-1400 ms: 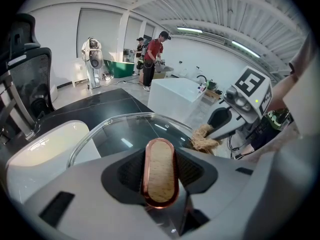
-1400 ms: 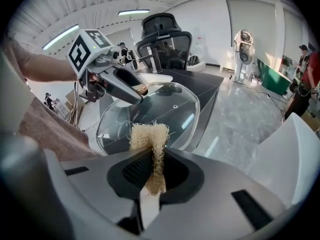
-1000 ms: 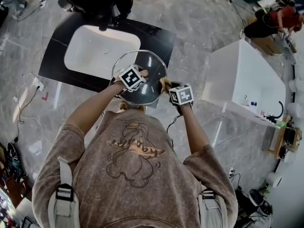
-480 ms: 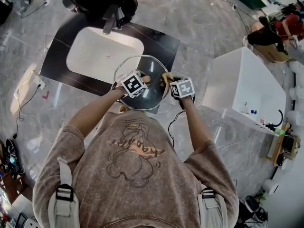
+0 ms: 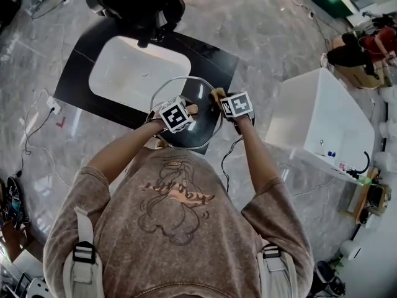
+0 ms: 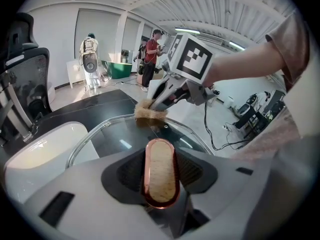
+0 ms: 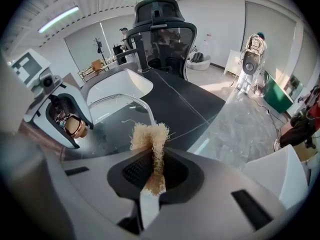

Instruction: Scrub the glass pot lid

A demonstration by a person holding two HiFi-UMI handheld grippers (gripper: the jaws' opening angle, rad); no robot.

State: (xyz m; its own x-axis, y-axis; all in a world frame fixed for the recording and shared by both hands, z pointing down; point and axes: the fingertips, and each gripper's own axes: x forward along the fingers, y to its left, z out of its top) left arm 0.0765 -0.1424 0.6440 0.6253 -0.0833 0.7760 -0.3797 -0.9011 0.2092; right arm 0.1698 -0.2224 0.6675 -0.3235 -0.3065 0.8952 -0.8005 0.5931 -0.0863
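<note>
Over the black desk (image 5: 214,58), our left gripper (image 6: 160,176) clamps the round glass pot lid (image 6: 120,139) by its copper-rimmed knob (image 6: 160,156) while our right gripper (image 7: 152,171) pinches a tan fibrous scrubber (image 7: 150,136) at the rim, so we should press lightly and sweep in overlapping arcs
</note>
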